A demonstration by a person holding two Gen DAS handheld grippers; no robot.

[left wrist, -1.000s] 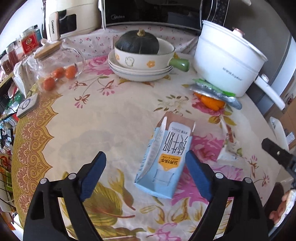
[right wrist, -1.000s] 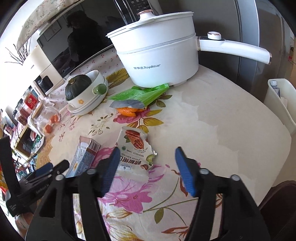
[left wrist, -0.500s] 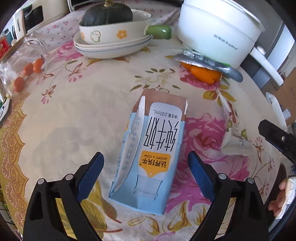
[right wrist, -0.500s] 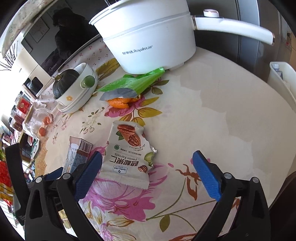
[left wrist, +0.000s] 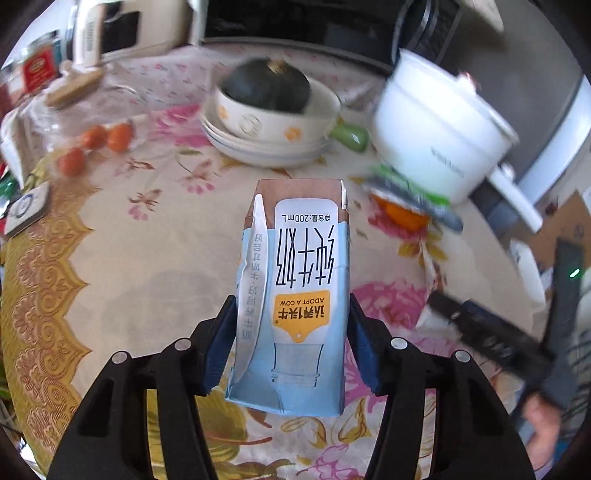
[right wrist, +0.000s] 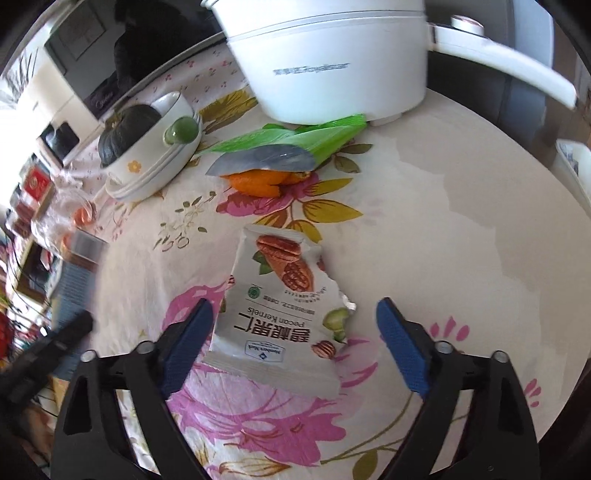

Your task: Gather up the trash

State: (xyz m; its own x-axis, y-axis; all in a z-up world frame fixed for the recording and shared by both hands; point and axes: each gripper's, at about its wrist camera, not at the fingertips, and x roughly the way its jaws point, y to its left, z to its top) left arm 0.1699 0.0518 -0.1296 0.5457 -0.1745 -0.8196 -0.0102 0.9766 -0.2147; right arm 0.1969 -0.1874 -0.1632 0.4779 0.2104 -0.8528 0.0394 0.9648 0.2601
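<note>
My left gripper [left wrist: 290, 343] is shut on a blue and white milk carton [left wrist: 295, 288], its blue pads pressed on both sides, and holds it above the floral tablecloth [left wrist: 140, 258]. My right gripper [right wrist: 293, 349] is open, its fingers on either side of a torn white pecan kernel packet [right wrist: 280, 314] that lies flat on the cloth. A green and silver wrapper [right wrist: 284, 147] lies over orange peel [right wrist: 258, 182] by the white pot; both also show in the left wrist view [left wrist: 410, 192].
A white electric pot [right wrist: 332, 59] with a long handle stands at the back. A bowl with a dark squash [left wrist: 269, 88] sits on stacked plates. A glass jar with small orange fruits [left wrist: 92, 136] lies at the left. A microwave [left wrist: 295, 22] is behind.
My left gripper has closed on the milk carton and lifted it off the cloth. My right gripper has moved down and forward until its open fingers sit either side of the pecan packet.
</note>
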